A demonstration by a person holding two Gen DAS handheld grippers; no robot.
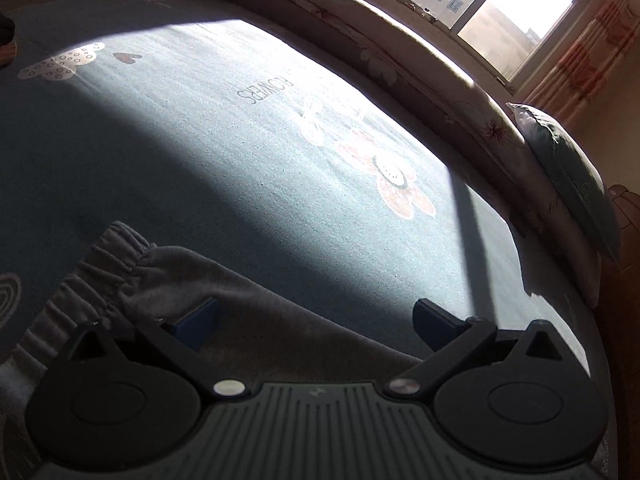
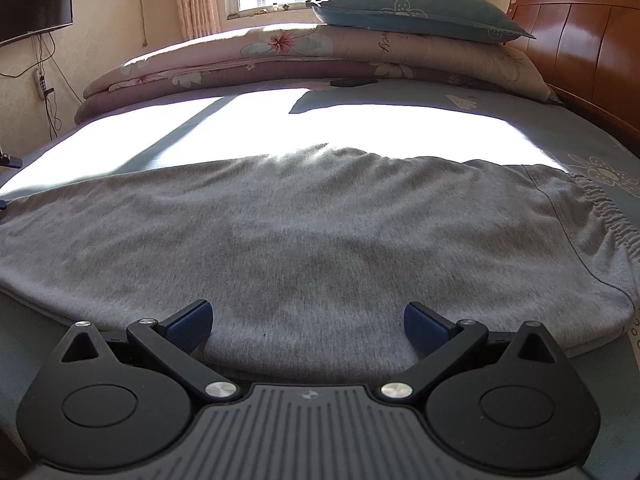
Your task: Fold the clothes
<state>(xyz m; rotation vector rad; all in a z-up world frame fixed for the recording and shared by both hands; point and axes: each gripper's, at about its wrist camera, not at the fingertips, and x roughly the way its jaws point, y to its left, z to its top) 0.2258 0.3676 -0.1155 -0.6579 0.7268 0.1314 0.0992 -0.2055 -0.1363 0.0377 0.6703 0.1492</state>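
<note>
While spread wide, right claw (image 2: 308, 326) at grey trousers (image 2: 304, 236) near hem

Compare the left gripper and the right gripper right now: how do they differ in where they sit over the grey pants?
The left gripper sits at the cuffed leg end of the grey pants; the right gripper faces the wide middle, elastic waistband to its right. The left gripper's view is mostly shadowed; the right gripper's cloth is evenly lit, with sun on the bed sheet beyond. Both are open, fingers spread, holding nothing.
</note>
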